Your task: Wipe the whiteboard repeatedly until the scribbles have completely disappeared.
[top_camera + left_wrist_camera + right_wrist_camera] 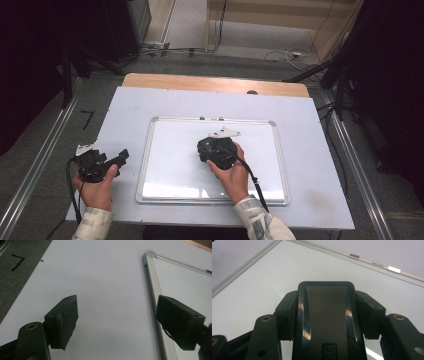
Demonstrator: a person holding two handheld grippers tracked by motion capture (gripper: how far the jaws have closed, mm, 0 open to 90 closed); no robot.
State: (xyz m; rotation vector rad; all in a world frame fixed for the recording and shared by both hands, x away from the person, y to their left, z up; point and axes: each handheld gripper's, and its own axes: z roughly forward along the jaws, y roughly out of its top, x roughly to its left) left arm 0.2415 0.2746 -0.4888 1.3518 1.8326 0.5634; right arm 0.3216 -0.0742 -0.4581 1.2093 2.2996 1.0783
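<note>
A white whiteboard (172,165) with a silver frame lies flat in the middle of the table. My right gripper (212,149) hovers over its centre, held in the person's right hand. It is shut on a black whiteboard eraser (327,315), whose rounded end sticks up between the two pads (287,312). My left gripper (117,161) rests by the table's left edge, beside the board. Its jaws stand wide open over the bare white tabletop (107,290), with nothing between them, and the board's frame (152,290) runs past the right jaw.
The table is covered by a white sheet (300,150), with a wooden strip (215,82) along its far edge. Metal rails (40,165) run along the floor on both sides. Cables (290,55) lie on the floor beyond the table.
</note>
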